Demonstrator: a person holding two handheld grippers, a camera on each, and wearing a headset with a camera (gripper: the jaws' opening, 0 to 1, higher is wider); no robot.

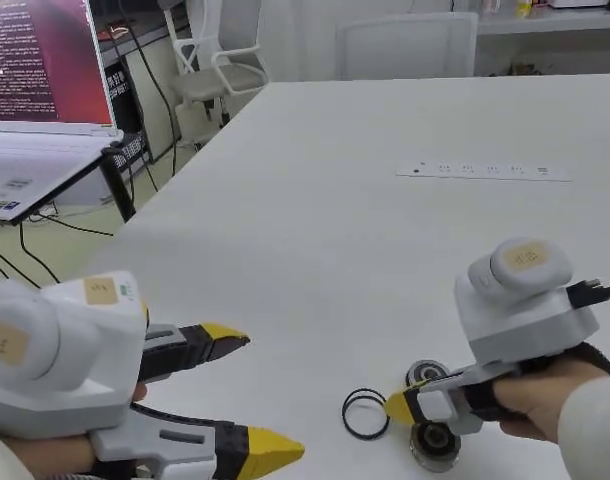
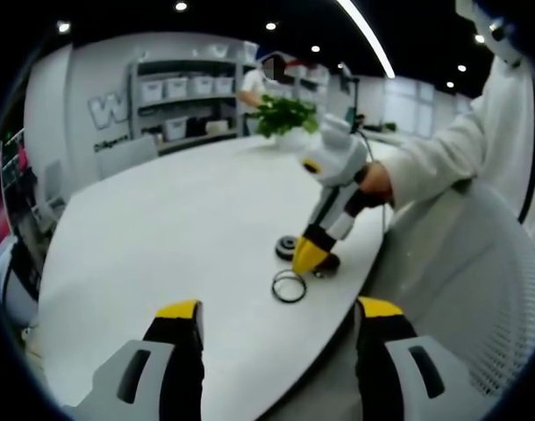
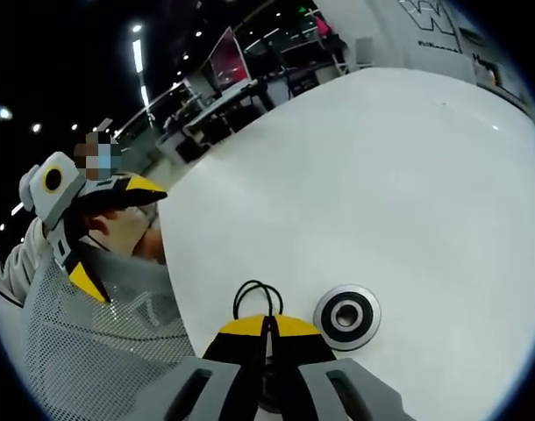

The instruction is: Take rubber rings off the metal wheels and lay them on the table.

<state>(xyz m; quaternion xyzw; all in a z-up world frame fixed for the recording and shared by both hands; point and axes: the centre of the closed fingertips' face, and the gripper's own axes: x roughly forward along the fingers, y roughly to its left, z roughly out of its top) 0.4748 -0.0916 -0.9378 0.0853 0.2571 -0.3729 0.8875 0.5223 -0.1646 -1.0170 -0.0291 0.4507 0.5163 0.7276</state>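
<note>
Your right gripper (image 1: 400, 405) has its jaws pressed together, the tip touching the rubber rings (image 1: 365, 413). In the head view the rings lie flat on the table (image 1: 335, 200) at the tip's 9 o'clock (whether it nips their edge, I cannot tell). One metal wheel (image 1: 425, 374) sits at the tip's 1 o'clock and the other wheel (image 1: 435, 446) at 5 o'clock, partly beneath the gripper, so your right hand is far nearer. Your left gripper (image 1: 250, 392) is spread wide and holds nothing, well apart at 9 o'clock. The table's edge runs close at 6 o'clock; the open room lies toward 12.
</note>
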